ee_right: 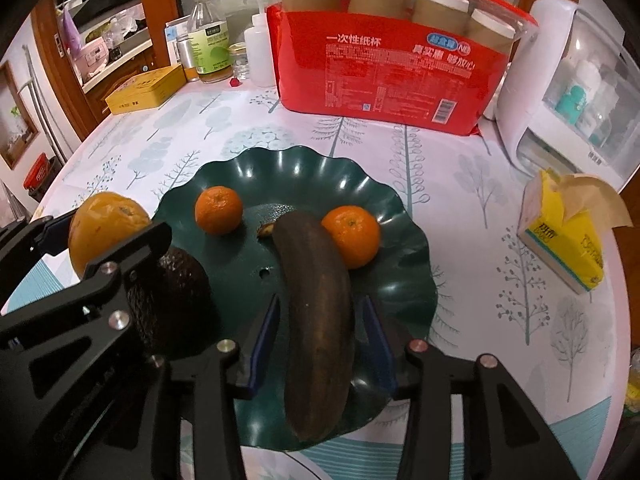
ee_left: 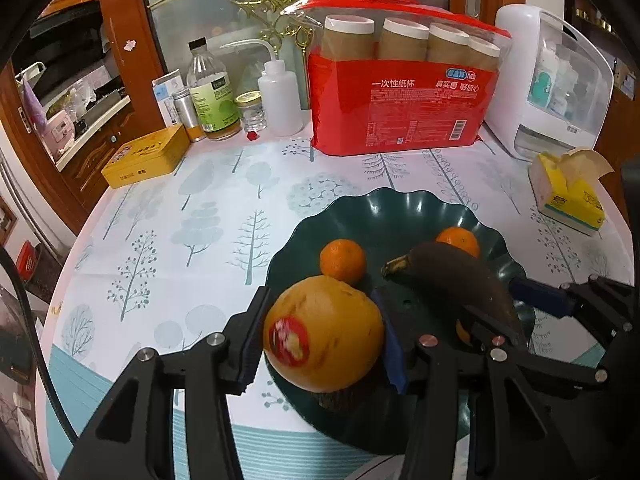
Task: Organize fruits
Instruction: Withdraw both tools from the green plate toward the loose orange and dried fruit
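Both grippers over the scalloped dark-green plate [ee_right: 304, 168]

The left gripper [ee_left: 320, 340] is clamped on a big stickered orange [ee_left: 324, 332] at the plate's edge; the right gripper [ee_right: 320, 340] is parted, its pads flanking but clear of a blackened banana [ee_right: 320, 320] lying in the plate, beside a pebbly avocado [ee_right: 172, 300] and two glossy mandarins [ee_right: 219, 210] [ee_right: 351, 236].

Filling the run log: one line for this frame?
left tool: shut on large orange | right tool: open around banana | green plate: two mandarins, avocado
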### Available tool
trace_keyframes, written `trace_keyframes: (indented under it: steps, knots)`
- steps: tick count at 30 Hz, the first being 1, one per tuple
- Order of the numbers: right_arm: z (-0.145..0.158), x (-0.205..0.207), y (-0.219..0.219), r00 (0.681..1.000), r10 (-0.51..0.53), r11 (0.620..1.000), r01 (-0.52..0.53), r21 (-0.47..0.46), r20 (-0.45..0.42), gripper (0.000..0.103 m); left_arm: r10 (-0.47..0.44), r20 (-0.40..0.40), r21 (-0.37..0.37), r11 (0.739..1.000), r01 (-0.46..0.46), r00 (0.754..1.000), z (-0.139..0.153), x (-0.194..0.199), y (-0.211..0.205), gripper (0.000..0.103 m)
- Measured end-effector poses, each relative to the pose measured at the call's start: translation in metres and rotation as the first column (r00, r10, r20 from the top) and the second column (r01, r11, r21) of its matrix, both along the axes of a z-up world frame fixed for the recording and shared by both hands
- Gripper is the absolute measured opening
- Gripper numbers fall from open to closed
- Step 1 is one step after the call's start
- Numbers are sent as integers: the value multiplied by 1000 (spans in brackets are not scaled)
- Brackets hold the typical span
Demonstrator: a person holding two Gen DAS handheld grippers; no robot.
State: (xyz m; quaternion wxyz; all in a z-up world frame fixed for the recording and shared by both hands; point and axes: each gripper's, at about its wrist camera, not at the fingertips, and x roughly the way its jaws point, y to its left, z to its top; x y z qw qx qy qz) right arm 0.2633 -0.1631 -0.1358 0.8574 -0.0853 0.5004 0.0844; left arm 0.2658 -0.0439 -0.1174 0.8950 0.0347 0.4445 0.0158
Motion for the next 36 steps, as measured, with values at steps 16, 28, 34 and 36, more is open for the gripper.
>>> trace_keyframes:
  steps: [16, 28, 34, 36]
  knots:
    - [13, -16, -2, 997, -33, 999, 35, -24, 67, 47, 19, 68, 53, 998, -23, 998, 18, -15, 3, 82]
    - [17, -24, 2, 999, -11, 1000, 11, 3, 53, 47, 75, 59, 145, 986, -83, 995, 38, -75, 72, 83]
    - [37, -49, 30, 994, 72, 997, -74, 14, 87, 46, 359, -61, 189, 921, -342, 931, 31, -199, 234, 85]
    - [42, -63, 46, 992, 100, 995, -102, 20, 83, 46, 448, -123, 128, 892, -433, 886, 21, -235, 277, 85]
